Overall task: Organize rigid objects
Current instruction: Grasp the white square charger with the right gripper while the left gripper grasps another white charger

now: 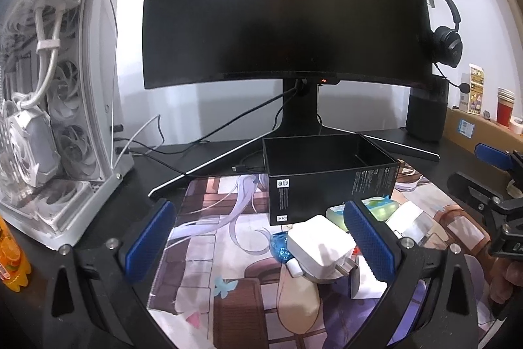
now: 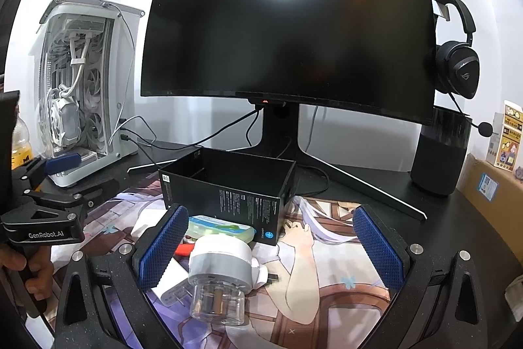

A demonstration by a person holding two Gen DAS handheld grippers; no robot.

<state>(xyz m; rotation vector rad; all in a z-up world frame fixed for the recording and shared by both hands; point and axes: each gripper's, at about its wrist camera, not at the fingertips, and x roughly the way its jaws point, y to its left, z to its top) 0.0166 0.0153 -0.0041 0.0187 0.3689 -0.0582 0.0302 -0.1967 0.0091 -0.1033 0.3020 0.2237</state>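
Both grippers hang low over the desk and point toward the big dark curved monitor (image 1: pixel 284 8). The left gripper (image 1: pixel 261 242) has its blue bumpy pads spread wide and grips nothing. The right gripper (image 2: pixel 273 246) is spread wide too, with nothing in it. A hand (image 2: pixel 31 270) wraps the left tool's handle.

A white computer case (image 1: pixel 55 120) with clear sides and round fans stands on the left. The black cardboard box (image 2: pixel 228 185) sits open on the picture mat (image 1: pixel 209 251). Just in front of it lie the small hard things: a smooth white square charger (image 1: pixel 318 246), a round white plug with a clear cap (image 2: pixel 219 277), and a flat green and white case (image 2: pixel 222 226).
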